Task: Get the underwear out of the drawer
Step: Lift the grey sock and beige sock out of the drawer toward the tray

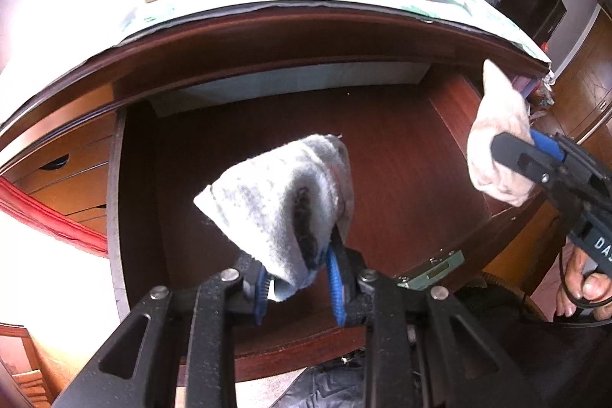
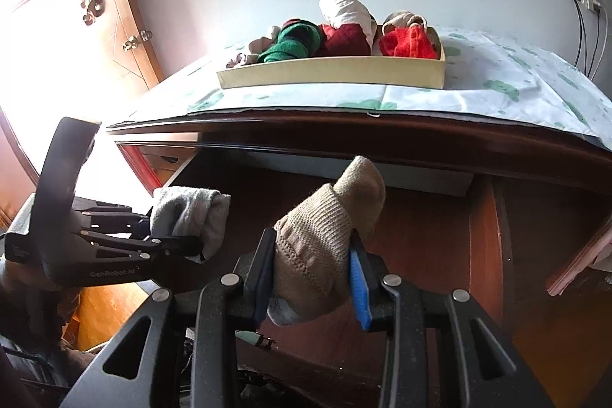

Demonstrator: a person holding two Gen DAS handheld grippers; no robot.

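My left gripper (image 1: 296,278) is shut on a rolled grey garment (image 1: 275,201), held above the open dark wooden drawer (image 1: 401,148). The same grey garment (image 2: 191,213) and left gripper (image 2: 179,243) show at the left of the right wrist view. My right gripper (image 2: 311,274) is shut on a rolled beige knitted garment (image 2: 329,232), also above the drawer (image 2: 420,228). In the left wrist view this beige garment (image 1: 497,140) and the right gripper (image 1: 535,155) sit at the right edge. The drawer floor that shows is bare.
On the desk top lies a green-patterned cloth (image 2: 478,90) with a shallow cream tray (image 2: 332,75) holding several rolled garments in green, dark red, red and white. A person's hand (image 1: 585,285) grips the right handle. Cables hang down the wall (image 2: 589,25) at right.
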